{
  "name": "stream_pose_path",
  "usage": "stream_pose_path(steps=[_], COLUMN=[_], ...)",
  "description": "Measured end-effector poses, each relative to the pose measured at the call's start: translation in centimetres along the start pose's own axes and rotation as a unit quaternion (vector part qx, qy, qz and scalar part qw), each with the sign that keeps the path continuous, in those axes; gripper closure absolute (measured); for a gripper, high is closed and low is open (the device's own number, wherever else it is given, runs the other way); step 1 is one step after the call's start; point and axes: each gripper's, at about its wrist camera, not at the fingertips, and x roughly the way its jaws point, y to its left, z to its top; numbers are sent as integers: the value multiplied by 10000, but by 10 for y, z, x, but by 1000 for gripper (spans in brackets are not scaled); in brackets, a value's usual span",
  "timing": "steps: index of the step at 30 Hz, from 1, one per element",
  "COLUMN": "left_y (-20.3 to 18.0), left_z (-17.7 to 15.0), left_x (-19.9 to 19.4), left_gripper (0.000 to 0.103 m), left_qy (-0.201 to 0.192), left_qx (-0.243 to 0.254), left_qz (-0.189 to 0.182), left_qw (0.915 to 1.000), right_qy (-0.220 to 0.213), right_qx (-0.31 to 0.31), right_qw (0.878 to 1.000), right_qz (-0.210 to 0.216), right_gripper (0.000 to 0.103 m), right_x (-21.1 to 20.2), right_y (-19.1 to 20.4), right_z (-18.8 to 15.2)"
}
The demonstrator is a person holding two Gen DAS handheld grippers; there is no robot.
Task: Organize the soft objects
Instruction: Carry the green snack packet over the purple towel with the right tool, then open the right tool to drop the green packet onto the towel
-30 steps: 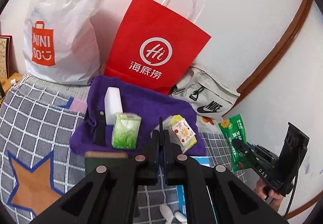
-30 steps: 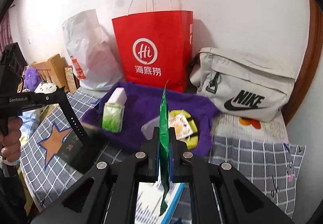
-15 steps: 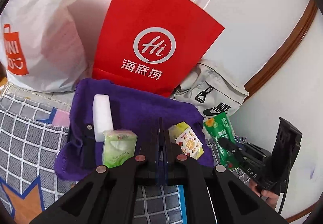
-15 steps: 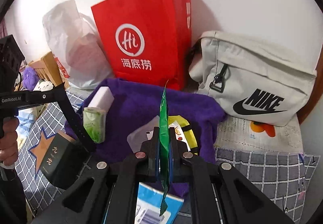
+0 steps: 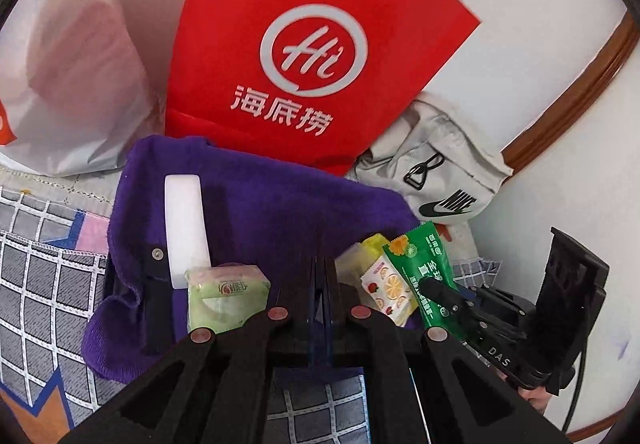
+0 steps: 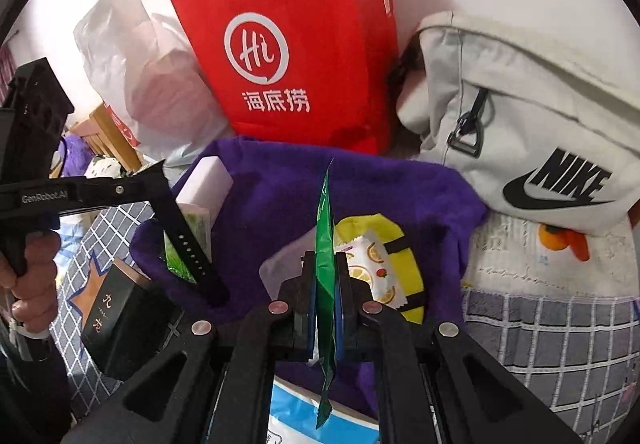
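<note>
green sachet (image 6: 325,272): thin foil pack, standing on edge, pinched between the pads of the right claw (image 6: 323,284), tail dangling below the pads
purple towel (image 6: 400,196): fuzzy and rumpled, spread out right under and ahead of both claws
white sponge block (image 5: 185,228): lying flat on the towel, ahead-left of the left claw (image 5: 320,276)
green tissue pack (image 5: 224,296): just left of the left claw
fruit-print sachet (image 6: 372,272): white with lemon slices, on a yellow thing just right of the right claw
</note>
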Motion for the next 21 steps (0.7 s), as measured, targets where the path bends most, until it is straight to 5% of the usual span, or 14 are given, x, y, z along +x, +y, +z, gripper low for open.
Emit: stream_pose_path(steps=[17, 21], left_y=[20, 24], left_z=[15, 15], left_x=[23, 23], left_gripper=[99, 74], left_qy=[157, 184], left_qx=[-126, -141], left_qz=[285, 379], left_qw=[9994, 9990], right_qy=[300, 314], right_qx=[299, 284], right_qw=[9990, 9990], right_qz=[165, 140], right_gripper=[94, 93], right_x=[29, 31], right_y=[-16, -15], right_z=[-7, -7])
